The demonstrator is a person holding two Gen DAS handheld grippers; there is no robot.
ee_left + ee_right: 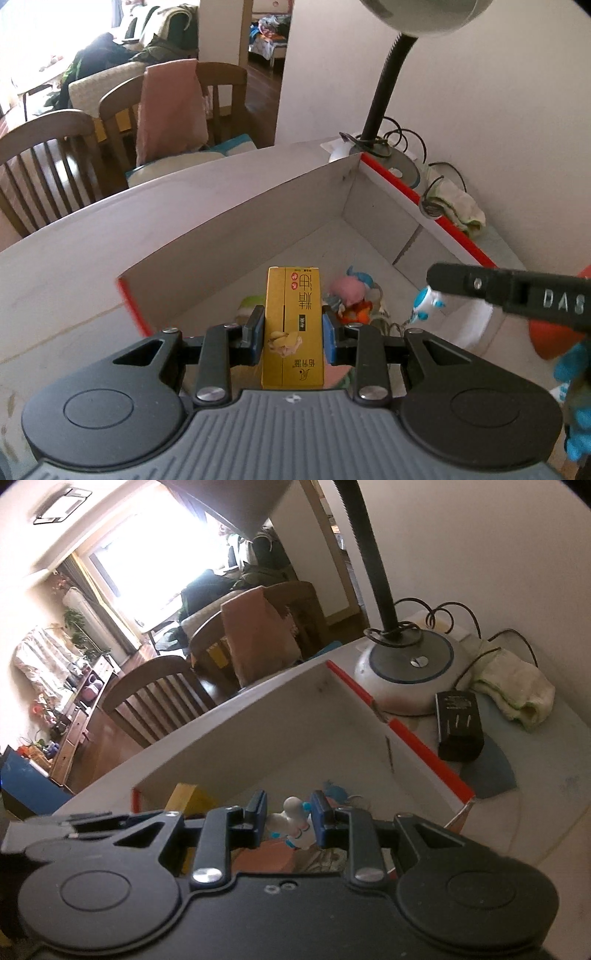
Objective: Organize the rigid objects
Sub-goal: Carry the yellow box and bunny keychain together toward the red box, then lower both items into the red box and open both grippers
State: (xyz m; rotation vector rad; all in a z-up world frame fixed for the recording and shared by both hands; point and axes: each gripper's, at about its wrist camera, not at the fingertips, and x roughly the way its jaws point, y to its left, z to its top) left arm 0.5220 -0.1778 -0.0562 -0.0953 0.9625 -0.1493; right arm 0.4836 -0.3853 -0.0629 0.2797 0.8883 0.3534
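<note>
My left gripper [293, 326] is shut on a yellow carton [293, 325] with Chinese print and holds it over the open white box with red edges [388, 206]. Small toys [351, 291] lie on the box floor beyond it. My right gripper [289, 818] is shut on a small white and blue toy figure [295, 821], also above the box [369, 738]. The yellow carton [188, 799] shows at the left in the right wrist view. The right gripper's finger [509, 291] with the toy [424, 301] reaches in from the right in the left wrist view.
A desk lamp [410, 664] stands behind the box on the table [554, 782], with its cable, a black power adapter [458, 725] and a folded cloth [513, 686]. Wooden chairs [48, 166] stand past the table's far edge.
</note>
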